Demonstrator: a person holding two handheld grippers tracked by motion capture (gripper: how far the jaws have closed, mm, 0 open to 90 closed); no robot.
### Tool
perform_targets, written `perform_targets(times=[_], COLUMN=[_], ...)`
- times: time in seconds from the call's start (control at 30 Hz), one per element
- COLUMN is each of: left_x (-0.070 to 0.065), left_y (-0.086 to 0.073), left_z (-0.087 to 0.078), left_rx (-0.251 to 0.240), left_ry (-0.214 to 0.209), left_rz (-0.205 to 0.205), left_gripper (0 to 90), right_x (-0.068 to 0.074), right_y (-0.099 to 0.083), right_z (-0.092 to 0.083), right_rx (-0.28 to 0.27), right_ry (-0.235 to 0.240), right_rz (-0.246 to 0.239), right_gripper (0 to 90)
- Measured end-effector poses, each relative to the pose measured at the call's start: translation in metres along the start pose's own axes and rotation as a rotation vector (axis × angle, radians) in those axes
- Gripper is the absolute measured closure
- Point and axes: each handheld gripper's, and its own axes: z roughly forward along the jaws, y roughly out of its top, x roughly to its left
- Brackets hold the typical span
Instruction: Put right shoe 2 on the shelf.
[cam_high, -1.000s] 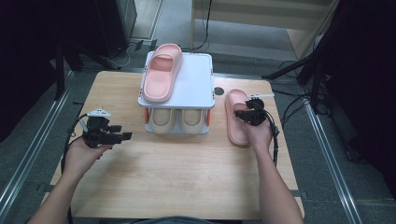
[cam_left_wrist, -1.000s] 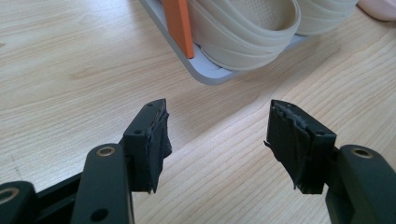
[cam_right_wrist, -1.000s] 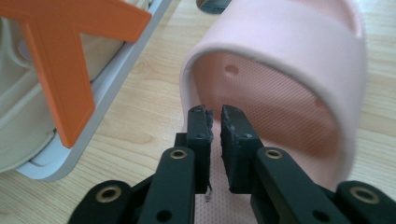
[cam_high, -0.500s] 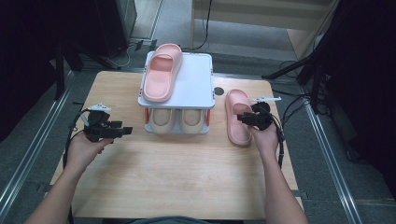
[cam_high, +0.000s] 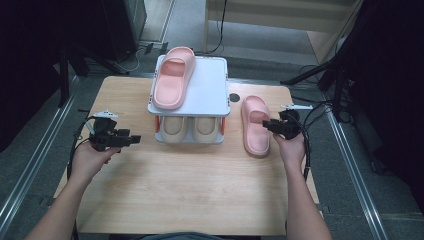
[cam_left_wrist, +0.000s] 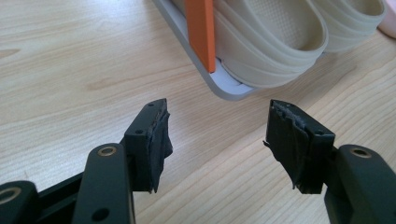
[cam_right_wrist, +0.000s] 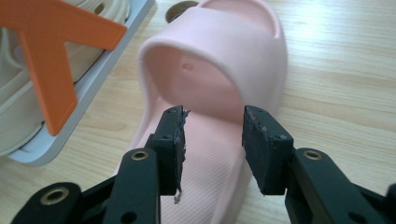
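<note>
A pink slipper (cam_high: 255, 125) lies flat on the wooden worktop (cam_high: 190, 185), just to the right of the small two-level rack (cam_high: 210, 95), toe end pointing away from me; my right claw (cam_high: 268, 124) hovers at its right edge, and in the right gripper view (cam_right_wrist: 212, 140) its jaws have just been opening and now stand apart, the slipper's strap and ribbed footbed showing through the gap with neither pad pressing on them. The matching pink slipper (cam_high: 172, 77) rests on the left half of the rack's white top shelf; a pair of cream slippers (cam_high: 186, 127) sits side by side on the lower shelf, between orange corner posts (cam_left_wrist: 201, 32). A small dark round fitting (cam_high: 234, 96) sits in the worktop beside the rack, near the toe of the loose slipper. My left claw (cam_high: 131, 139) is held level over bare wood well left of the rack, pointing toward it; in the left gripper view (cam_left_wrist: 217, 140) its jaws gape wide with nothing between them; cables trail from both grippers off the worktop's edges.
</note>
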Motion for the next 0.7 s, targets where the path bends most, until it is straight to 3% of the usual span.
perform_targets(times=[0.23, 0.4, 0.7], left_x=[-0.001, 0.002, 0.003], left_y=[-0.006, -0.012, -0.023], left_z=[-0.004, -0.008, -0.015], left_rx=[0.006, 0.004, 0.004], left_ry=[0.007, 0.012, 0.028], left_rz=[-0.004, -0.019, -0.039], left_gripper=[39.3, 39.3, 39.3], right_x=[-0.016, -0.023, -0.019], right_y=[0.001, 0.000, 0.006], right_z=[0.004, 0.018, 0.035], right_rx=[0.000, 0.013, 0.008], right_ry=[-0.023, -0.022, -0.066], right_rz=[0.045, 0.080, 0.051], right_gripper=[57.0, 55.2, 55.6])
